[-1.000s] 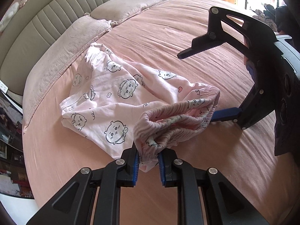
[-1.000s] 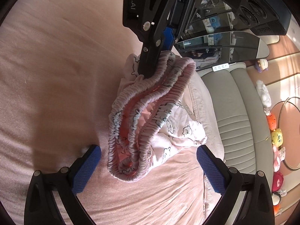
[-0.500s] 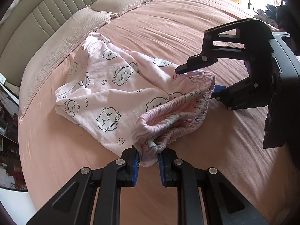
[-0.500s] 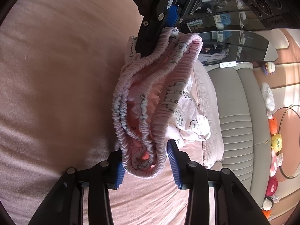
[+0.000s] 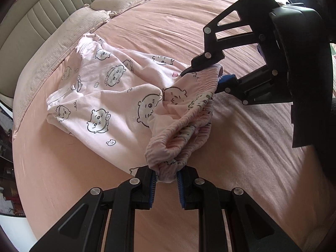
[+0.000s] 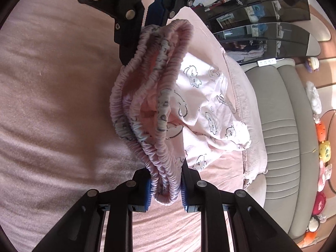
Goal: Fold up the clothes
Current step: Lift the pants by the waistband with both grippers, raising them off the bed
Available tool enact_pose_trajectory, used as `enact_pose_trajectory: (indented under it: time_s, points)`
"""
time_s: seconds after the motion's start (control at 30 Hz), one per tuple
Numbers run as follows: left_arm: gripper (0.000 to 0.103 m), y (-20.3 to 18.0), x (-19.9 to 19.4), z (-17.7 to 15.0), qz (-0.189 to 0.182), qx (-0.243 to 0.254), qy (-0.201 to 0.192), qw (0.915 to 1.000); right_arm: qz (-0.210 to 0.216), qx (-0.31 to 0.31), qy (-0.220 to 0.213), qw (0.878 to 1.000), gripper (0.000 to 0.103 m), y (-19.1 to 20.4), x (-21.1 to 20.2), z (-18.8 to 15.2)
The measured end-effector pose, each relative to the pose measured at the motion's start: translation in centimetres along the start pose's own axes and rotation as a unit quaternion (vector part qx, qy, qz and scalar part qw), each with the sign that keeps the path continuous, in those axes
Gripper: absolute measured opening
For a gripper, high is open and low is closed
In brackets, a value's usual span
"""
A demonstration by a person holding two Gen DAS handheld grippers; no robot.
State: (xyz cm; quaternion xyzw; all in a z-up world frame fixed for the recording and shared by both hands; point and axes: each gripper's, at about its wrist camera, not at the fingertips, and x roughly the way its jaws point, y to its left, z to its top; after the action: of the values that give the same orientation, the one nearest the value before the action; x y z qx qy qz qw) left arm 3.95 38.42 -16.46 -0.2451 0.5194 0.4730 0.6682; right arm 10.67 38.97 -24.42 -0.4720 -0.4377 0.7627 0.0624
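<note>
Pink pajama pants (image 5: 105,96) printed with cartoon faces lie crumpled on the pink bed (image 5: 252,147). My left gripper (image 5: 166,180) is shut on one end of their gathered elastic waistband (image 5: 180,138). My right gripper (image 6: 166,185) is shut on the other end of the waistband (image 6: 147,109), which hangs bunched and slack between the two. Each gripper shows in the other's view: the right one (image 5: 212,73) at upper right, the left one (image 6: 145,31) at the top. The legs (image 6: 210,105) trail on the bed toward the headboard.
Long pinkish pillows (image 5: 52,48) line the bed's far edge against a padded grey headboard (image 5: 42,10). Stuffed toys (image 6: 321,147) sit behind the headboard. Dark glass shelves (image 6: 262,33) stand beyond the bed corner.
My right gripper moved onto the free end of the waistband and closed on it. The waistband has lifted slightly, and the left gripper kept its hold.
</note>
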Motion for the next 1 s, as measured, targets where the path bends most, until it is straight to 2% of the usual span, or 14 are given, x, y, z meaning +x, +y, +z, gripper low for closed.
enact_pose_trajectory:
  time_s: [0.27, 0.37, 0.5, 0.7, 0.77, 0.83, 0.93, 1.0]
  points:
    - [0.015, -0.7, -0.1, -0.9, -0.027, -0.008, 0.010, 0.9995, 0.039, -0.014, 0.003, 0.999, 0.019, 0.2, -2.0, -0.7]
    - [0.015, -1.2, -0.2, -1.1, -0.025, -0.001, 0.013, 0.9996, 0.049, -0.015, 0.006, 0.999, 0.019, 0.5, -2.4, -1.0]
    - [0.015, -1.1, -0.6, -1.1, -0.020, 0.000, 0.012, 0.9997, 0.047, -0.019, 0.009, 0.999, 0.019, 0.9, -2.7, -1.2]
    - [0.015, -1.1, -1.6, -1.1, -0.001, 0.002, 0.006, 1.0000, 0.021, -0.026, 0.011, 0.999, 0.019, 0.6, -3.0, -0.5]
    - [0.015, -1.3, -2.2, -1.1, 0.022, 0.007, -0.003, 0.9997, -0.003, -0.030, 0.009, 1.000, 0.019, 0.4, -3.2, -0.1]
    - [0.015, -2.3, -3.2, -1.3, 0.071, 0.027, -0.020, 0.9969, -0.033, -0.031, 0.008, 0.999, 0.019, 0.3, -3.6, 0.1]
    - [0.015, -4.4, -4.3, -1.7, 0.162, 0.090, -0.038, 0.9820, -0.090, -0.034, 0.001, 0.995, 0.019, -0.5, -4.0, 0.6]
    - [0.015, -4.4, -4.8, -1.7, 0.192, 0.121, -0.043, 0.9729, -0.117, -0.030, 0.000, 0.993, 0.019, -0.9, -4.7, 0.6]
